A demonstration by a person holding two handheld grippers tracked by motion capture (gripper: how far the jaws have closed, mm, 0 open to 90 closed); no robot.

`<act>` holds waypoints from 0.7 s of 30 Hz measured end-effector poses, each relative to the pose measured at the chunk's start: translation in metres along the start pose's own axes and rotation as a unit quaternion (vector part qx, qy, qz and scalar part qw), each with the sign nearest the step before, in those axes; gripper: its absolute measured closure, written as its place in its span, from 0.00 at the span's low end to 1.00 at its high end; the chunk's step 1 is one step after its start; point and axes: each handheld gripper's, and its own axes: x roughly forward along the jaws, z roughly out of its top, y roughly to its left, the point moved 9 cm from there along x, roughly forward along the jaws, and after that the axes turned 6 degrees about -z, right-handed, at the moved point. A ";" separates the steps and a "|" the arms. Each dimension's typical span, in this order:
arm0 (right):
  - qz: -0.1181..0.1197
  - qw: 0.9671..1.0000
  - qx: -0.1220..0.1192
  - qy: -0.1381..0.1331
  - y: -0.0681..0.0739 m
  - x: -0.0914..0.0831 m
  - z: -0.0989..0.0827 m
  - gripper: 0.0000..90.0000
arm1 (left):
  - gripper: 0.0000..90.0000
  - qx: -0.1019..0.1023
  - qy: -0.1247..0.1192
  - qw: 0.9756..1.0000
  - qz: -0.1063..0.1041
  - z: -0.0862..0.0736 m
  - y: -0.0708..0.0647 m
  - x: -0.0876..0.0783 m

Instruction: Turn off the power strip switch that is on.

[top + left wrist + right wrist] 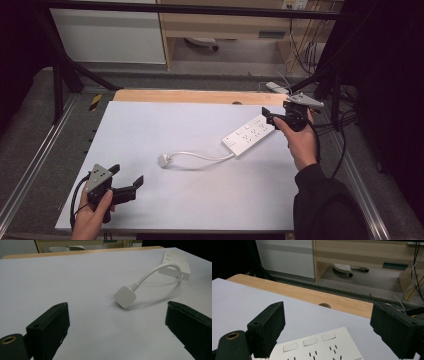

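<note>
A white power strip (pixel 249 135) lies at an angle on the right half of the white worktop (pixel 150 125), its far end toward the right edge. Its short white cable (pixel 200 155) curves left from the near end and finishes in a square white plug (pixel 163 160) near the worktop's middle.

The right gripper (pixel 268 116) is held just over the strip's far end, jaws spread wide and pointing left, with nothing between them. The right hand (pixel 299 140) grips it from behind, the dark-sleeved forearm (pixel 320 200) coming up from the bottom right. In the right gripper view the strip's switches and sockets (pixel 312 347) sit low between the open jaws, with the worktop's wooden back edge (pixel 312 296) beyond.

The left gripper (pixel 127 180) is low over the near left corner, well apart from the plug, jaws wide and empty, aimed right and slightly away. The left hand (pixel 92 212) holds it from below. In the left gripper view the plug (pixel 125 296) stands ahead between the jaws, tilted up off the surface, the cable (pixel 155 272) arching back to the strip (pixel 176 263).
</note>
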 end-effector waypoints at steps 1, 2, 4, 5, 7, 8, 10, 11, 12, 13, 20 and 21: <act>-0.002 1.000 -0.004 -0.001 -0.001 0.002 0.001 0.15 | 0.06 0.000 0.000 1.000 0.000 0.000 0.000 0.000; -0.002 1.000 -0.002 -0.001 -0.001 0.003 0.002 0.15 | 0.06 0.000 0.000 1.000 0.000 0.000 0.000 0.000; -0.003 1.000 -0.004 0.000 -0.001 0.008 0.004 0.18 | 0.06 0.000 0.000 1.000 -0.001 0.000 0.000 0.000; -0.003 1.000 -0.004 0.000 -0.001 0.008 0.004 0.18 | 0.06 0.000 0.000 1.000 -0.001 0.000 0.000 0.000; -0.003 1.000 -0.006 0.001 -0.001 0.010 0.005 0.19 | 0.06 0.000 -0.001 1.000 -0.001 0.000 0.000 0.000; -0.003 1.000 -0.007 0.002 -0.001 0.012 0.005 0.21 | 0.06 0.001 0.000 1.000 -0.001 0.000 0.000 0.000; -0.004 1.000 -0.008 0.003 -0.001 0.014 0.005 0.22 | 0.06 0.001 0.000 1.000 -0.001 0.000 0.000 0.000; -0.002 1.000 -0.009 0.006 -0.001 0.016 0.004 0.26 | 0.06 0.002 -0.001 1.000 -0.001 0.000 -0.001 0.000; -0.002 1.000 -0.009 0.006 -0.001 0.016 0.004 0.26 | 0.06 0.002 -0.001 1.000 -0.001 0.000 -0.001 0.000; -0.001 1.000 -0.009 0.006 0.000 0.017 0.004 0.27 | 0.06 0.002 -0.001 1.000 -0.001 0.000 0.000 0.000; -0.009 1.000 -0.024 -0.002 0.000 0.023 0.003 0.49 | 0.06 0.002 -0.001 1.000 -0.002 0.000 -0.001 0.000; -0.012 1.000 -0.024 -0.002 -0.001 0.024 0.003 0.51 | 0.06 0.002 -0.001 1.000 -0.003 0.000 -0.001 0.000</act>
